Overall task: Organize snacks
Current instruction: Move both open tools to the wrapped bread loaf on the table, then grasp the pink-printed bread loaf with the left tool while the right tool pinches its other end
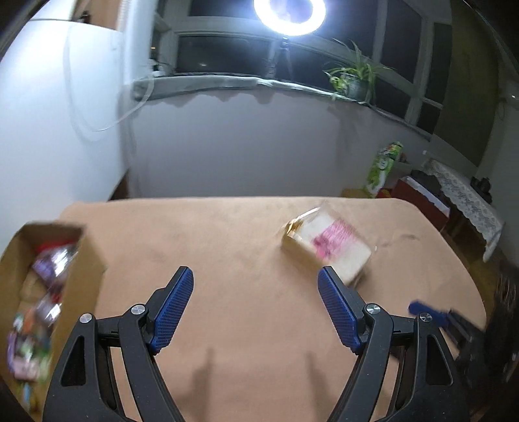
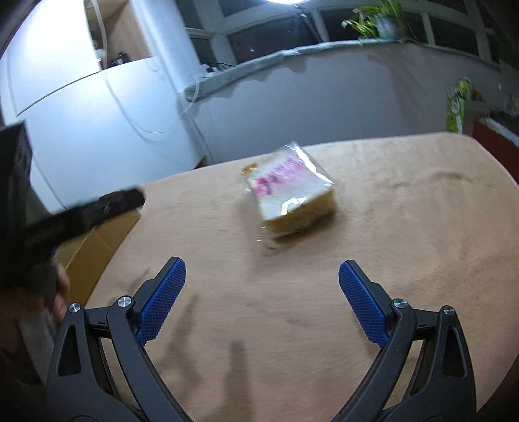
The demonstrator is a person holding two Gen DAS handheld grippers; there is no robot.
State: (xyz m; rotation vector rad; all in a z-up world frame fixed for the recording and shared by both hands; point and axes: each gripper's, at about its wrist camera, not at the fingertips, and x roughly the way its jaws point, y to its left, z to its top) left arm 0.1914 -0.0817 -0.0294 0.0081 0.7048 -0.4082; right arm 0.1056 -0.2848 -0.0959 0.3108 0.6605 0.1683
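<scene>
A wrapped sandwich with pink print (image 1: 327, 246) lies on the tan table (image 1: 227, 233), just beyond my left gripper's right fingertip. It also shows in the right wrist view (image 2: 288, 191), ahead of the right gripper. My left gripper (image 1: 256, 279) is open and empty above the table. My right gripper (image 2: 262, 271) is open and empty too. A cardboard box (image 1: 81, 269) holding several snack packets (image 1: 48, 266) stands at the table's left edge; its side shows in the right wrist view (image 2: 97, 246). The left gripper's body (image 2: 65, 224) and the hand holding it cross the right wrist view's left side.
The right gripper's blue fingertip (image 1: 421, 308) shows at the table's right edge. A white wall and a window ledge with a potted plant (image 1: 353, 78) lie beyond the table. A ring light (image 1: 288, 13) shines above. A green bag (image 1: 382, 165) and a red cabinet (image 1: 418, 198) stand at the right.
</scene>
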